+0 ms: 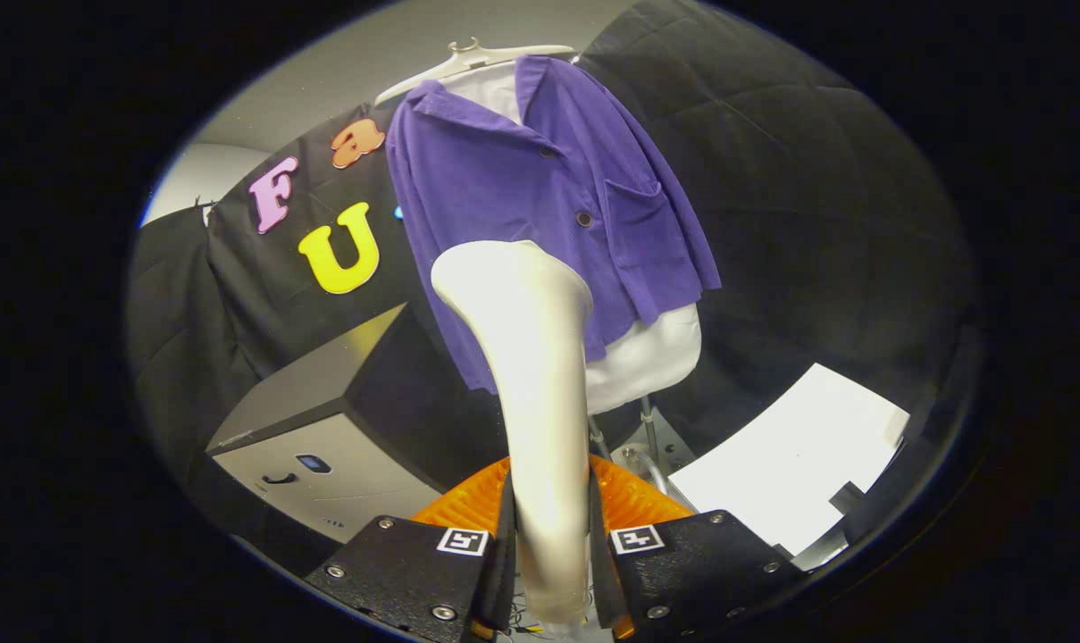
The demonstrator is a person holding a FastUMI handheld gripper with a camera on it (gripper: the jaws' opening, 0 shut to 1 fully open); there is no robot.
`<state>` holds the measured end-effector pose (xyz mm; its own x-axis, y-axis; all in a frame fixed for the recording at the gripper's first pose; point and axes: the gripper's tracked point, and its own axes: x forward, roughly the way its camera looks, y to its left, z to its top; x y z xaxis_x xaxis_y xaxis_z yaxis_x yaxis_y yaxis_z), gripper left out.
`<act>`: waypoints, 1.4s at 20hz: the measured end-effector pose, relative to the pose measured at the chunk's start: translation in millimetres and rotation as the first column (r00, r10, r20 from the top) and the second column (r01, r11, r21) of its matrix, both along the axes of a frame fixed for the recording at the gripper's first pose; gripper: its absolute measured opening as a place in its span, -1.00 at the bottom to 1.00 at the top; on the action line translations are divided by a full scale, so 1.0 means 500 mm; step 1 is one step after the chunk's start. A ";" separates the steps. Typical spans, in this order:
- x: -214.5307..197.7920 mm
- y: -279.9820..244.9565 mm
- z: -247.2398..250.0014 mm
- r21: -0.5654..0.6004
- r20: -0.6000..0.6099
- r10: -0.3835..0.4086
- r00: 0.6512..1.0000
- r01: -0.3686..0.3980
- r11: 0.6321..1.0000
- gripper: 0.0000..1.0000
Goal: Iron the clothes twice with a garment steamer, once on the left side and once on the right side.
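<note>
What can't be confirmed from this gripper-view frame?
- Steamer head face: turned away toward the purple shirt; contact and steam can't be told.
- Shirt's lower middle: hidden behind the steamer.
- Steamer handle base: cut off below the claw, which is clamped on it.
- Grey box panel markings: too small.

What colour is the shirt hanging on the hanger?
Purple, over a white form; clearest in the gripper view. The shirt hangs beyond the tongs, shut on the steamer.

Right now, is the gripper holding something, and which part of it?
Yes. The gripper is shut on the garment steamer, both fingers pressing its handle low down. Its head points up at the purple jacket.
</note>
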<state>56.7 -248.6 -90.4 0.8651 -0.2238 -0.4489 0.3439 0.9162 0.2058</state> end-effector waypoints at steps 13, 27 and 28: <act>-0.107 0.186 0.098 -0.104 0.099 0.097 0.990 -0.087 0.991 -0.29; -0.111 0.195 0.092 -0.093 0.073 0.113 0.991 -0.106 0.990 -0.29; -0.112 0.195 0.093 -0.097 0.072 0.114 0.991 -0.107 0.990 -0.29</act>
